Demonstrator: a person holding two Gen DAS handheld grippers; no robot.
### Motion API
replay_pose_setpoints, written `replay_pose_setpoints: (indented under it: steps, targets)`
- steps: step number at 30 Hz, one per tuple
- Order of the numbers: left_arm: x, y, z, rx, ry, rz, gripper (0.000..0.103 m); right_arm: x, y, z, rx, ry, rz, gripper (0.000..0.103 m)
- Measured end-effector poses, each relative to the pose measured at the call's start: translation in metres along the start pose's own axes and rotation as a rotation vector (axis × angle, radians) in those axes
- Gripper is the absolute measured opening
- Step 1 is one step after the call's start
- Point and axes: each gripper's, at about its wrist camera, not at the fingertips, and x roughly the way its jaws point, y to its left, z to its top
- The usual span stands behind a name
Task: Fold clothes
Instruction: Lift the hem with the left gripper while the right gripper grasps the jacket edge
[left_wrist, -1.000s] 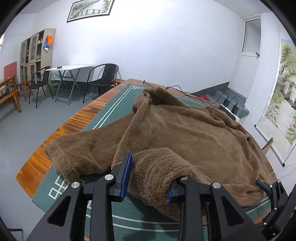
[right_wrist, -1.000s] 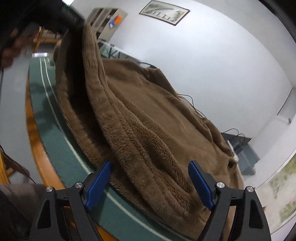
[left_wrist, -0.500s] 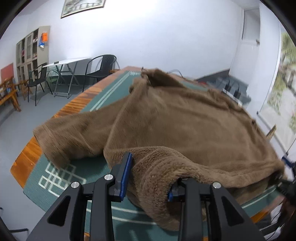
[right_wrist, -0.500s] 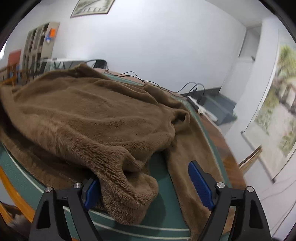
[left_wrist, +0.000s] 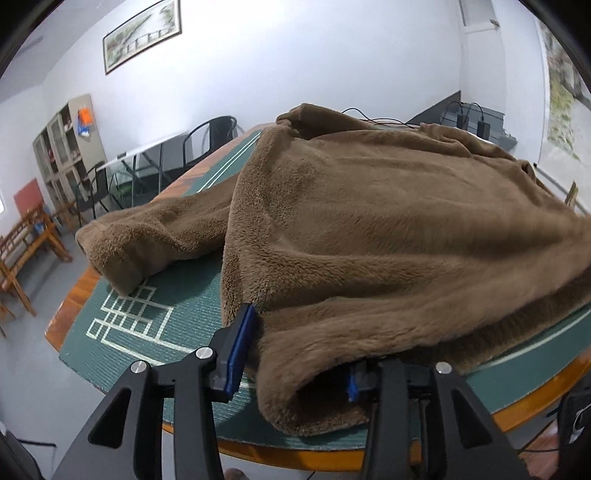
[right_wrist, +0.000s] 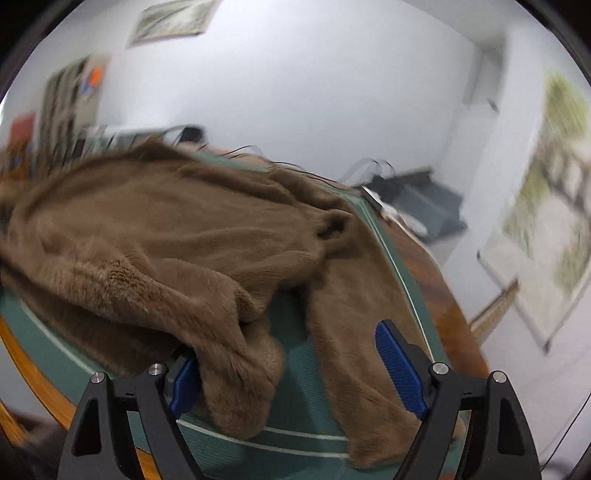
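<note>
A brown fleece (left_wrist: 388, 229) lies spread on the green mat (left_wrist: 155, 317) covering the table (left_wrist: 74, 291), one sleeve (left_wrist: 147, 240) stretched left. The left gripper (left_wrist: 295, 354) has the hem corner between its jaws, which are opening. The right gripper (right_wrist: 295, 365) stands wide, released, with a fold of fleece lying against its left pad.

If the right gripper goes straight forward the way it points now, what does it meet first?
Probably the green mat between its open jaws, the right gripper pointing downward; the brown fleece garment already brushes its left finger. Depth is unclear.
</note>
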Motion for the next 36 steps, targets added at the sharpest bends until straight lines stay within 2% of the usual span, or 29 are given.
replay_pose_setpoints:
  steps: [2,3,5,6,8,12,19,20,21,22,23,26,29,32,36]
  targets:
    - [0.0,-0.002,0.002,0.009,0.001,0.003,0.047,-0.007,-0.031,-0.002,0.177,0.015,0.067,0.086]
    - [0.0,-0.003,0.002,0.01,0.001,0.006,0.053,-0.007,-0.039,-0.004,0.221,0.025,0.074,0.086]
    - [0.002,-0.003,0.002,0.009,-0.003,0.004,0.055,-0.006,-0.055,-0.009,0.306,0.045,0.088,0.086]
    - [0.002,-0.004,0.002,0.009,-0.006,0.004,0.055,-0.006,-0.055,-0.011,0.302,0.054,0.068,0.086]
    - [0.001,-0.005,0.001,0.015,-0.01,0.012,0.056,-0.011,-0.04,-0.014,0.204,0.044,0.001,0.086]
    - [0.002,-0.004,0.002,0.007,-0.006,0.01,0.057,-0.025,0.006,-0.016,-0.086,-0.042,-0.118,0.086]
    - [0.001,-0.006,0.001,0.008,-0.01,0.014,0.057,-0.032,0.072,-0.039,-0.549,-0.158,-0.263,0.085]
    - [0.001,-0.007,0.0,0.009,-0.013,0.016,0.057,-0.031,0.08,-0.043,-0.603,-0.165,-0.276,0.082]
    - [0.001,-0.007,0.0,0.011,-0.016,0.019,0.057,-0.029,0.085,-0.045,-0.635,-0.159,-0.276,0.062]
    - [0.0,-0.007,-0.001,0.016,-0.021,0.023,0.057,-0.027,0.091,-0.048,-0.666,-0.152,-0.275,0.036]
    - [0.0,-0.008,-0.002,0.021,-0.027,0.027,0.057,-0.025,0.096,-0.05,-0.697,-0.145,-0.274,0.028]
    - [0.0,-0.008,-0.004,0.034,-0.043,0.034,0.057,-0.021,0.088,-0.039,-0.629,-0.116,-0.245,0.016]
    - [-0.003,-0.006,-0.003,0.061,-0.041,0.056,0.058,-0.034,0.064,-0.017,-0.469,-0.123,-0.189,0.016]
    - [-0.017,0.01,0.004,0.079,-0.075,0.132,0.057,-0.062,0.029,0.005,-0.282,-0.147,-0.126,0.016]
    - [-0.06,0.044,0.017,0.017,-0.154,0.087,0.059,-0.091,0.003,0.015,-0.156,-0.148,-0.031,0.016]
